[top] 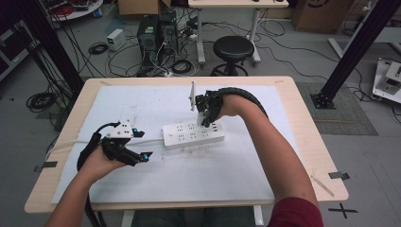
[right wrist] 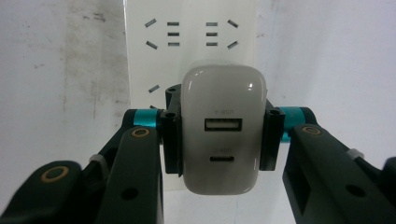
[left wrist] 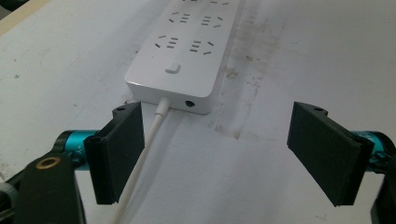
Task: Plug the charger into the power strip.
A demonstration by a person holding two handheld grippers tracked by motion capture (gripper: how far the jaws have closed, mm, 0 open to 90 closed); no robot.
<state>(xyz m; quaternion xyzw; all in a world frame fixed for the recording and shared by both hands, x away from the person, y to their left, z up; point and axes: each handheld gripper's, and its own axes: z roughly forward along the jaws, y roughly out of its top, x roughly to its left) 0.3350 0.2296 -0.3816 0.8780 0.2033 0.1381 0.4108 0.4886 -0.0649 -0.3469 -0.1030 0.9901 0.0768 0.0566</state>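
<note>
Light wood counter (top: pixel 307 142) with a scuffed white sheet (top: pixel 213 170) on top; grey floor behind has a black stool (top: pixel 233 49), PC towers and loose cables. Right gripper (right wrist: pixel 223 135) is clamped on a glossy, rounded white USB charger (right wrist: pixel 223 135), hanging right over the white power strip (top: pixel 193 135). Left gripper (left wrist: pixel 219 149) is wide open with nothing in it, the strip's switch end just ahead and its white cord (left wrist: pixel 140 163) running by one pad.
</note>
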